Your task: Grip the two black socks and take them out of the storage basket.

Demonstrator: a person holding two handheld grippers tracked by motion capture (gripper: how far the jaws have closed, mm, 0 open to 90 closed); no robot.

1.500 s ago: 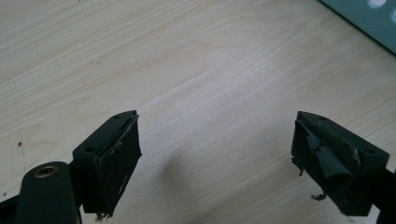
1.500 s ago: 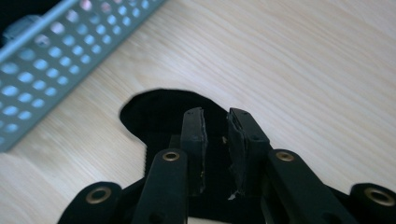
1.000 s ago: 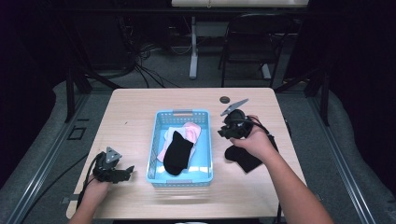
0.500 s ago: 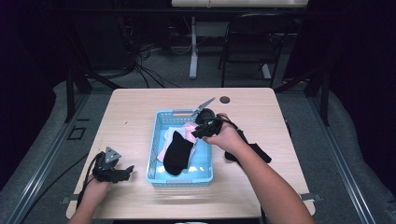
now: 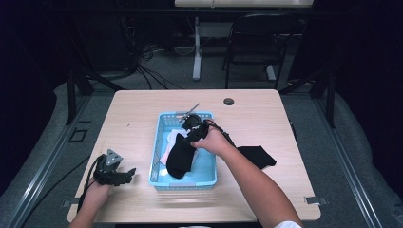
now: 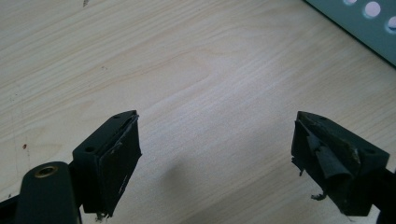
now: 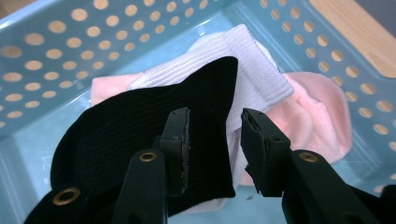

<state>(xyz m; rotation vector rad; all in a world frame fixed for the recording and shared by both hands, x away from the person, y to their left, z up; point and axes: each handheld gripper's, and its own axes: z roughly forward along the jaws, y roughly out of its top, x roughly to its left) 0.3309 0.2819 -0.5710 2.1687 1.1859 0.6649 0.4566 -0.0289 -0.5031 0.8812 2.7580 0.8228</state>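
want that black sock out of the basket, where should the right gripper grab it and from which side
Grip the black sock at its raised cuff edge, coming down from above. It lies on top of the white sock in the blue basket, and that edge already sits between the open jaws of the right gripper.

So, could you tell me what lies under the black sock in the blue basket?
Under the black sock lie a white sock and a pink sock in the basket; anything deeper is covered.

Hidden and cut-off parts

The black sock (image 7: pixel 140 135) covers most of the white sock (image 7: pixel 254 79); the blue basket (image 6: pixel 359 23) is cut by the frame's corner, and the small dark disc (image 5: pixel 229 101), perhaps a cap, is too small to tell.
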